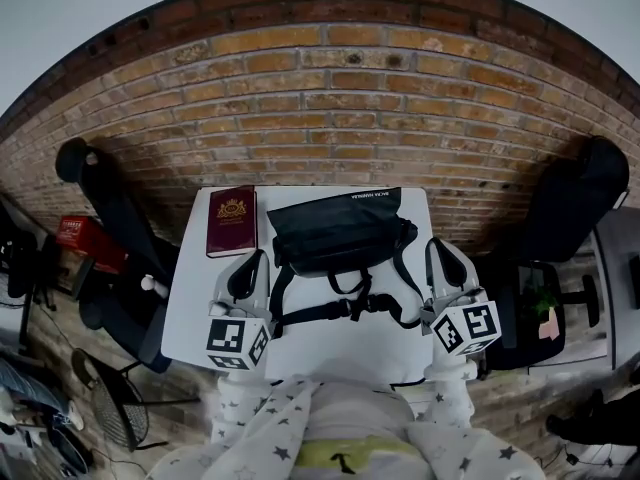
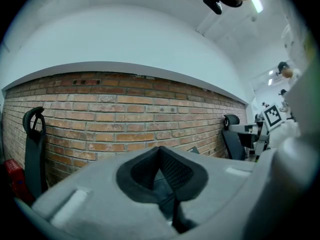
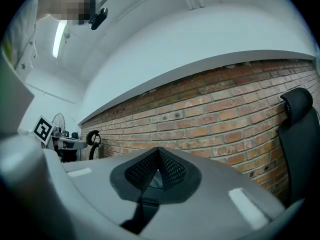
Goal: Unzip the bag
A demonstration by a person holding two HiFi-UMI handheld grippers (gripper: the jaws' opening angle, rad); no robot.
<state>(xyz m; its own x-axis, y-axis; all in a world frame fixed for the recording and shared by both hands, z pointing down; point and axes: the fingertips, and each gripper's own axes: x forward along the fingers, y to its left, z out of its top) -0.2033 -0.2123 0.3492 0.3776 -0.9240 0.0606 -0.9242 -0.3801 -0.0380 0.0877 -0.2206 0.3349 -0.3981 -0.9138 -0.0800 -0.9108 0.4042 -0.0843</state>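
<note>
A black bag (image 1: 335,230) lies flat on the white table (image 1: 190,298), its straps and buckle (image 1: 350,306) trailing toward me. My left gripper (image 1: 250,260) rests at the bag's left edge and my right gripper (image 1: 438,248) at its right, both level and pointing at the brick wall. Each is shut with nothing between the pads. In the left gripper view the black pads (image 2: 172,176) meet in front of the wall; in the right gripper view the pads (image 3: 167,171) meet the same way. Neither gripper view shows the bag.
A dark red booklet (image 1: 232,220) lies on the table left of the bag. Black office chairs stand at both sides, one at left (image 1: 110,208) and one at right (image 1: 585,203). A red box (image 1: 85,238) sits on the floor at left. The brick wall (image 1: 330,98) runs behind the table.
</note>
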